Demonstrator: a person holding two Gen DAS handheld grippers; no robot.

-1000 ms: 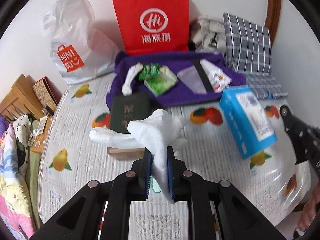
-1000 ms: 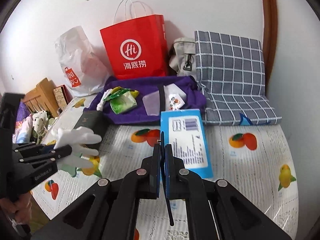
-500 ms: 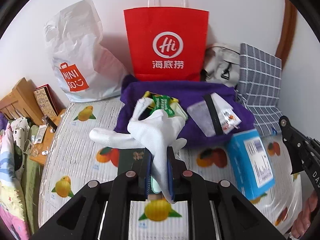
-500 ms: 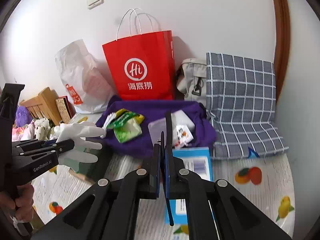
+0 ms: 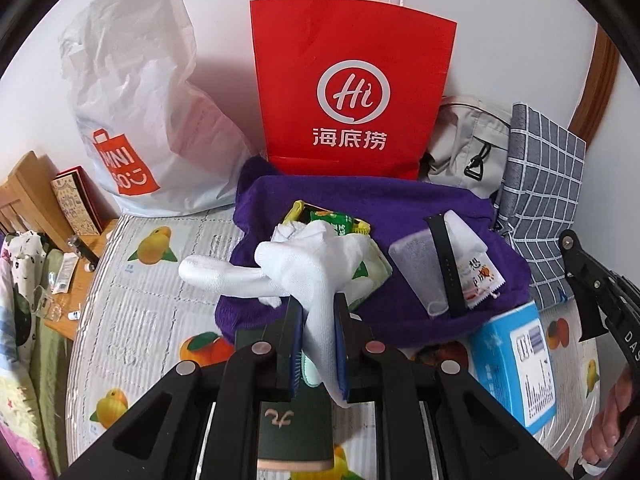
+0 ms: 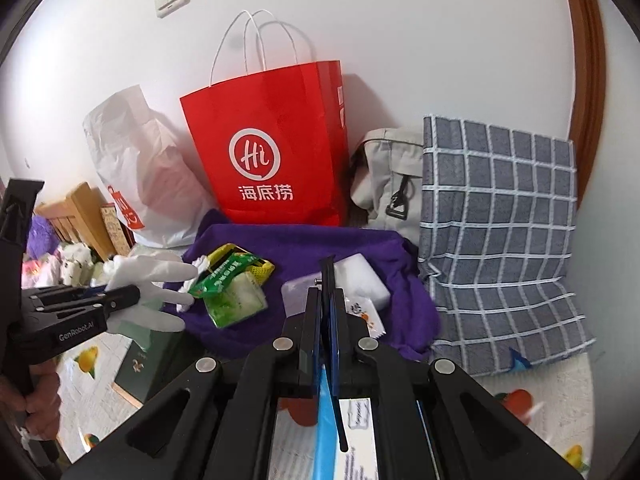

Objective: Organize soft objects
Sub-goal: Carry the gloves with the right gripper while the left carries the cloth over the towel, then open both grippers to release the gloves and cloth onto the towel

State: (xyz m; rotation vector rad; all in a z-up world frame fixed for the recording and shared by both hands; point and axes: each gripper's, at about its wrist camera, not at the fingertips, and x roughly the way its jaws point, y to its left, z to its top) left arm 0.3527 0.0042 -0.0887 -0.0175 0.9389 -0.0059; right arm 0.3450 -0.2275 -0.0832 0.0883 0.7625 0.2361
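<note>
My left gripper (image 5: pixel 317 304) is shut on a white glove (image 5: pixel 304 268), whose fingers splay up and to the left over the near edge of a purple cloth (image 5: pixel 380 204). From the right wrist view, the glove (image 6: pixel 156 276) and left gripper (image 6: pixel 132 292) hang at the left, beside a green snack packet (image 6: pixel 232 292). The right gripper (image 6: pixel 327 292) is shut on a thin black strap (image 6: pixel 340 420) that runs along its jaws. It hovers above a blue box (image 5: pixel 516 364) at the cloth's near edge.
A red paper bag (image 5: pixel 352 92) and a white plastic bag (image 5: pixel 132 100) stand against the wall. A beige bag (image 5: pixel 464 136) and a checked cushion (image 5: pixel 540 184) fill the right. A second black strap (image 5: pixel 446 264) and a sachet (image 5: pixel 476 280) lie on the cloth. A dark green box (image 5: pixel 296 428) sits under my left gripper.
Both grippers have moved forward toward the bags at the wall. The glove was over the dark green box and now hangs over the purple cloth. Both grips are unchanged.
</note>
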